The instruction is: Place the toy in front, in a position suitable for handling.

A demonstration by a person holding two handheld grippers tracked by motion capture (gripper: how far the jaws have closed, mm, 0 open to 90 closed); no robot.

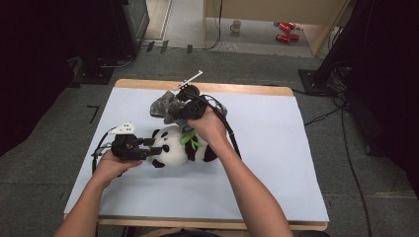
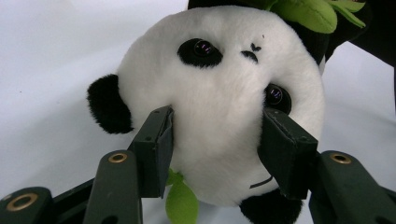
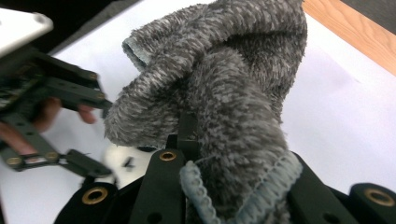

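A black-and-white plush panda [image 1: 175, 148] with green leaves on it lies on the white-covered table [image 1: 276, 163], left of centre. My left gripper [image 1: 157, 148] comes in from the left, and its pads press into both sides of the panda's head [image 2: 219, 93]. The left gripper [image 2: 217, 144] is shut on the head. Just behind the panda, my right gripper [image 1: 173, 111] holds up a fuzzy grey cloth [image 1: 163, 106]. In the right gripper view the grey cloth [image 3: 224, 70] bunches up and drapes over the jaws of the right gripper [image 3: 224, 154]. The panda [image 3: 122, 161] shows white beneath it.
The table's wooden far edge [image 1: 237, 89] borders grey floor. On the floor beyond stand a mug [image 1: 236, 25] and red objects [image 1: 285, 30]. Cables [image 1: 346, 128] run along the floor on the right. The white sheet lies bare to the right of my right forearm.
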